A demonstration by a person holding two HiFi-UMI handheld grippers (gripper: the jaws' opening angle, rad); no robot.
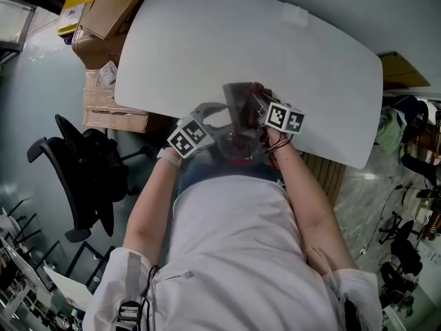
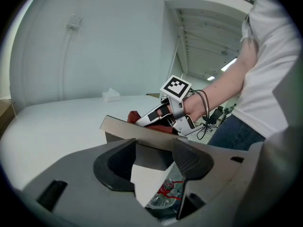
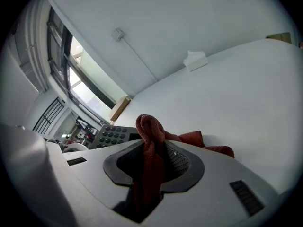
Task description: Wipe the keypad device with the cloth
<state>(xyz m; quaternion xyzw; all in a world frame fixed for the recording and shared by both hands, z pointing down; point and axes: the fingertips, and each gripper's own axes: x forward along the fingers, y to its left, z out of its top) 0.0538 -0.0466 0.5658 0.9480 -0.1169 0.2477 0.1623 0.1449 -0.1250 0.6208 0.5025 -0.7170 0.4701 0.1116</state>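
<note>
Resting near the front edge of the white table (image 1: 207,40), the keypad device (image 3: 111,136) sits between the two grippers, its buttons facing the right one. The left gripper (image 2: 151,157) has its jaws clamped on the device's grey edge, while the right gripper (image 3: 154,157) has its jaws drawn narrow on a bunched red cloth (image 3: 150,126), which is close beside the keys, though I cannot tell if it touches them. Past the table's left end are cardboard boxes (image 1: 103,12) and a black office chair (image 1: 83,171) on the floor.
</note>
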